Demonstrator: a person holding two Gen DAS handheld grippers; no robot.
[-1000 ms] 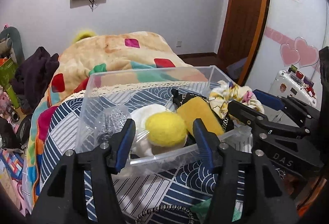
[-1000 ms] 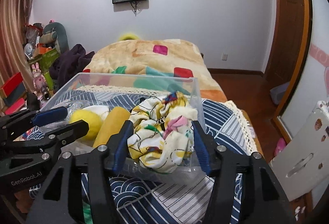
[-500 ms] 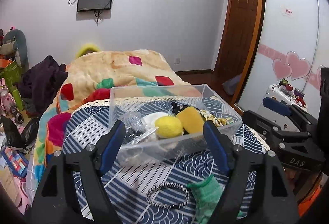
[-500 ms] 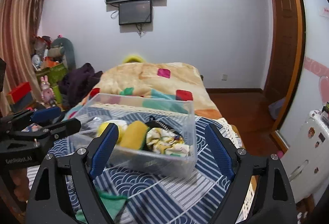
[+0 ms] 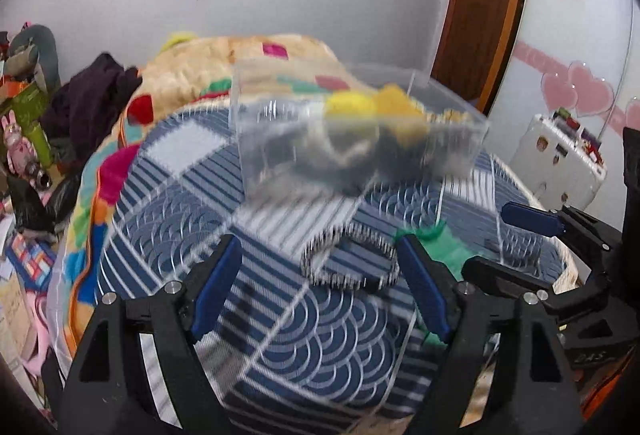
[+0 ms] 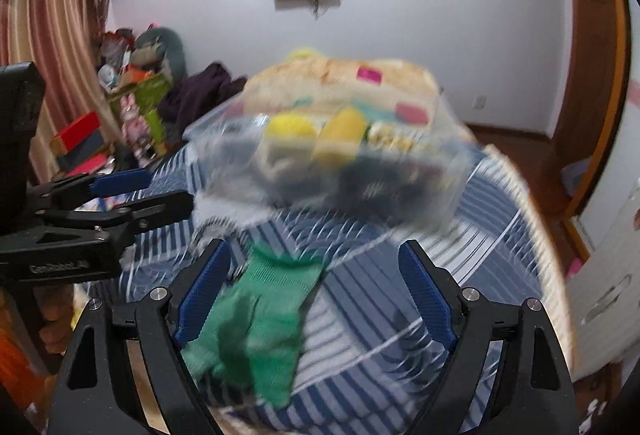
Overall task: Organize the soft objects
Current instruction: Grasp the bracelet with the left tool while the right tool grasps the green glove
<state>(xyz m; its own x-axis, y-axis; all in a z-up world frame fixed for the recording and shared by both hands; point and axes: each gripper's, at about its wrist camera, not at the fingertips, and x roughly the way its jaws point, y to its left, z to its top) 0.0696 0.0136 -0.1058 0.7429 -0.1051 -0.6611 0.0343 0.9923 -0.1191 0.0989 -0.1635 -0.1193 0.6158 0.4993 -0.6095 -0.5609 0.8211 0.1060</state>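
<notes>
**Both grippers held empty above a patterned bed, clear bin beyond them**

The left gripper (image 5: 320,289) hangs over a bed covered in a blue and white patterned cloth (image 5: 192,211). Its jaws are spread wide with nothing between them. Just ahead of it, a black and white beaded ring (image 5: 348,259) lies flat on the cloth. A green fabric piece (image 5: 444,247) lies just beside the ring, toward the right.

The right gripper (image 6: 316,293) also has its jaws spread wide and holds nothing. The green fabric piece (image 6: 260,319) lies on the cloth directly below it, nearer its left jaw.

Farther away on the bed stands a clear plastic bin (image 5: 256,139), blurred by camera motion. Inside it are a yellow ball (image 6: 290,125), a mustard-yellow soft object (image 6: 344,137) beside the ball, and a floral fabric item (image 6: 386,137) at the right end. Dark items lie lower in the bin but are too blurred to identify.

Behind the bin is a tan blanket with coloured squares (image 5: 244,55).
</notes>
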